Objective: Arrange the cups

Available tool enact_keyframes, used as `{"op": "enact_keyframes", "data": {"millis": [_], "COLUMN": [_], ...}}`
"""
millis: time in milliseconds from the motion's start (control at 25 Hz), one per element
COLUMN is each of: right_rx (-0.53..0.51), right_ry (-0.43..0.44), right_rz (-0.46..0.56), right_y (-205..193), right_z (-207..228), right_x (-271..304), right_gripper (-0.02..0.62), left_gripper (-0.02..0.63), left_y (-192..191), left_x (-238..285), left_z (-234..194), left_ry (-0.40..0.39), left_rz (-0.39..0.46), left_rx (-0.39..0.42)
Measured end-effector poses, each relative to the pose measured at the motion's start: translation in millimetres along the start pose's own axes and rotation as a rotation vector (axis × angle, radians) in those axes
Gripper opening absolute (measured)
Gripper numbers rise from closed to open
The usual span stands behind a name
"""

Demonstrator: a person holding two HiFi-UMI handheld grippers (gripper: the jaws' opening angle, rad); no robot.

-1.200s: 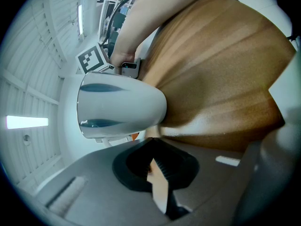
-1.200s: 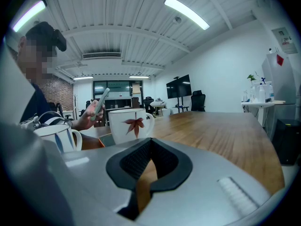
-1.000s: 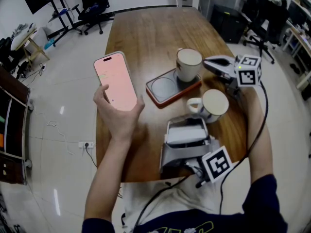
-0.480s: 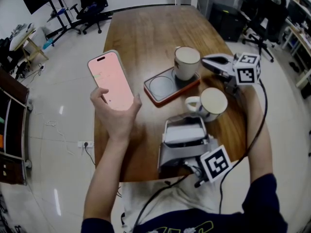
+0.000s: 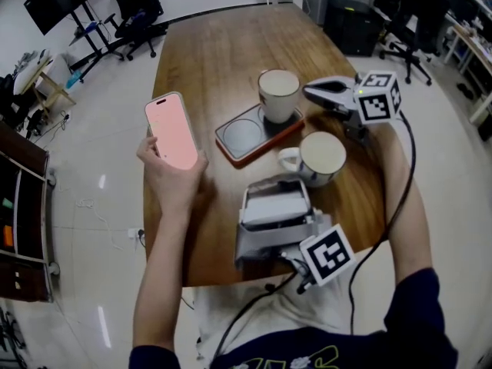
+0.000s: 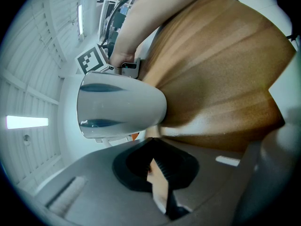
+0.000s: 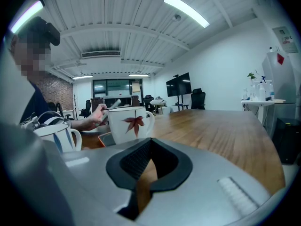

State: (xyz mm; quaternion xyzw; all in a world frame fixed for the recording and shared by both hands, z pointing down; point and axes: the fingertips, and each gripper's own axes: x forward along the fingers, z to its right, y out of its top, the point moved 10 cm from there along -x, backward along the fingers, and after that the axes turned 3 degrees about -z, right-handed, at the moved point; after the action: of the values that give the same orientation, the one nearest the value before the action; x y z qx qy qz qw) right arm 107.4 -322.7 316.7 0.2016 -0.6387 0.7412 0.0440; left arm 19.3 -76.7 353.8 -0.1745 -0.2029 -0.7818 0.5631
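A white cup with a red leaf [image 5: 278, 94] [image 7: 129, 124] stands on the right coaster of an orange tray [image 5: 231, 151]. A second white cup [image 5: 319, 158] [image 6: 120, 105], marked with blue, stands on the wooden table [image 5: 215, 60] just in front of the tray. My right gripper [image 5: 311, 92] [image 7: 149, 147] is held in the right hand. It is shut and empty, with its tips just right of the leaf cup. My left gripper [image 5: 275, 194] [image 6: 153, 145] lies unheld on the table, shut and empty, pointing at the blue-marked cup.
The person's left hand [image 5: 165, 179] holds a pink phone [image 5: 173, 129] over the table's left edge. The tray's left coaster [image 5: 244, 134] is bare. Office chairs [image 5: 134, 10] and desks stand on the floor beyond the table.
The head view has shifted a little. The hand with the phone has drawn slightly left, away from the tray. Both grippers and both cups have kept still.
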Motion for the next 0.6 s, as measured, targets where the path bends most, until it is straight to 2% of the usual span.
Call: {"op": "enact_keyframes", "data": {"millis": [600], "right_rx": [0.010], "right_ry": [0.014], "right_rz": [-0.030], "right_y": [-0.5], "right_z": [-2.5], "right_x": [7.3], "right_gripper": [0.007], "left_gripper": [0.000], "left_y": [-2.1], "left_x": [2.0], "left_z": [-2.6], "left_ry": [0.032], "left_rz": [-0.009], "left_rx": [0.008]}}
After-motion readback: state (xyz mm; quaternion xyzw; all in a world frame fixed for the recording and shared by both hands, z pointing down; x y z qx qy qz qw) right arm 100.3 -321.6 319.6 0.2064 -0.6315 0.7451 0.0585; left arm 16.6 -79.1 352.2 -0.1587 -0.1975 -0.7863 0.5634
